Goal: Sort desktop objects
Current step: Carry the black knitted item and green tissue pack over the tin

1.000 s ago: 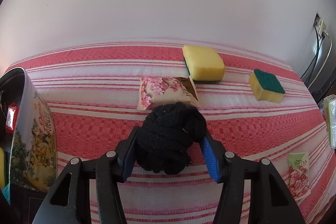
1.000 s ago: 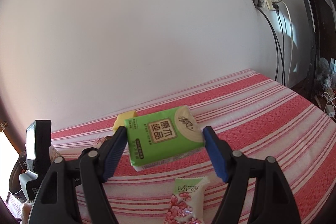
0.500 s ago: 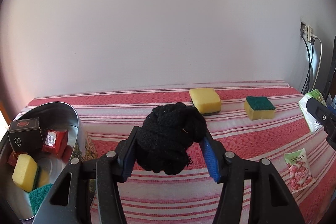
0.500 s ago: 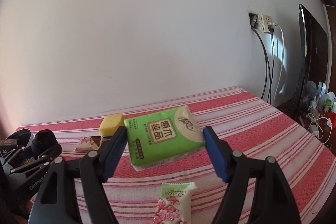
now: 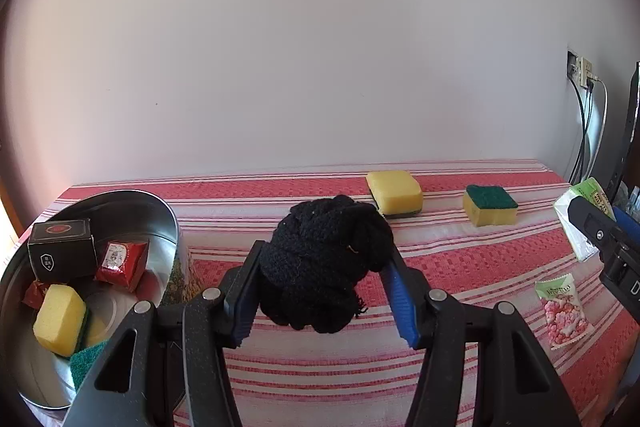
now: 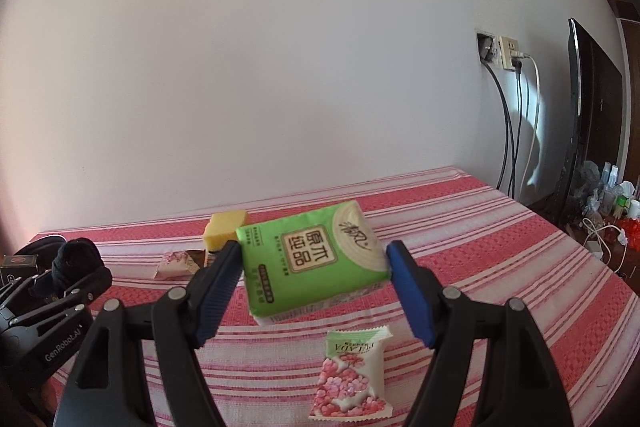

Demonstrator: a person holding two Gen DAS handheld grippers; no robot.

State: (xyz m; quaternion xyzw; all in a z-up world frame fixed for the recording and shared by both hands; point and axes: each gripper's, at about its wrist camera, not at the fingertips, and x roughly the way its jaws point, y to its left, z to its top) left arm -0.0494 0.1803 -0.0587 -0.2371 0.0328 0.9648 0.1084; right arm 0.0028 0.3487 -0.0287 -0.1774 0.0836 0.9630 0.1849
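My left gripper (image 5: 324,291) is shut on a black knitted bundle (image 5: 326,263) and holds it above the red striped tablecloth (image 5: 440,259), right of a round metal tin (image 5: 172,219). My right gripper (image 6: 314,285) is shut on a green tissue pack (image 6: 312,259), held above the cloth; the pack also shows at the right edge of the left wrist view (image 5: 582,215). The left gripper (image 6: 56,287) with the black bundle shows at the far left in the right wrist view.
The tin holds a black box (image 5: 62,249), a red packet (image 5: 122,263) and a sponge (image 5: 60,319). Two yellow-green sponges (image 5: 394,191) (image 5: 490,205) lie at the back. A pink snack packet (image 6: 352,375) lies below the tissue pack; another (image 6: 176,263) lies further left. Cables (image 6: 508,123) hang at the right.
The left gripper has risen and swung left with the bundle, bringing the tin's inside into view. The right gripper has lifted slightly with the tissue pack still held.
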